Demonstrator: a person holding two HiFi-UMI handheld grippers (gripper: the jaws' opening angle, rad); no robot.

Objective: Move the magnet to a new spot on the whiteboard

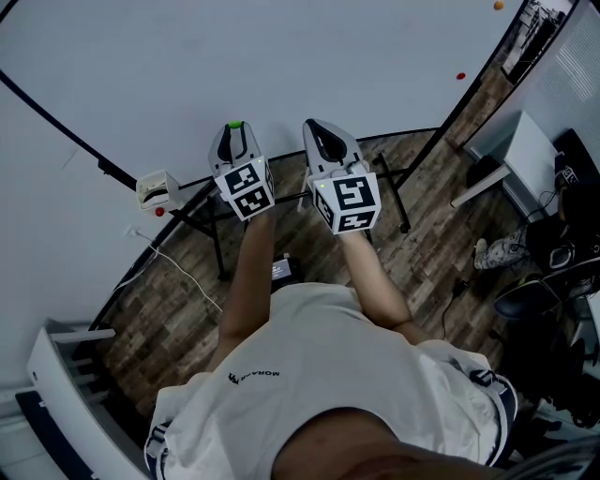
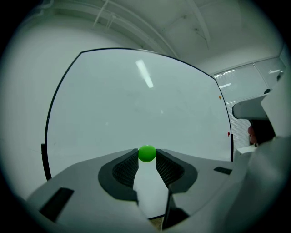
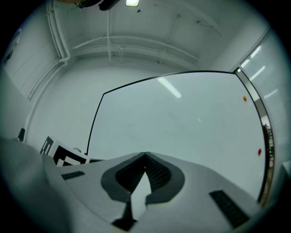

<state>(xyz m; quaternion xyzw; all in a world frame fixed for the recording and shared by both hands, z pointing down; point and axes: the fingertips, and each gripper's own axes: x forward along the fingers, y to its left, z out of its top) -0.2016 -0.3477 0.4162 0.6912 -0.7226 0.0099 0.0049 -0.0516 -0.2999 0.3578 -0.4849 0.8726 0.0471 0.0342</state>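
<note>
A small green round magnet (image 2: 147, 153) sits between the tips of my left gripper (image 2: 147, 157), and both pads press on its sides. In the head view the green magnet (image 1: 234, 124) shows at the tip of the left gripper (image 1: 234, 131), close to the lower part of the whiteboard (image 1: 281, 66). Whether the magnet touches the board I cannot tell. My right gripper (image 1: 320, 128) is level beside the left one. In its own view the right gripper (image 3: 145, 157) has its jaws meeting at the tips, with nothing between them.
A red magnet (image 1: 460, 76) and an orange magnet (image 1: 498, 6) stick near the board's right edge. A small white box with a red button (image 1: 157, 190) is on the wall at left. The board's stand legs (image 1: 398, 202) and a cable (image 1: 183, 272) are on the wooden floor.
</note>
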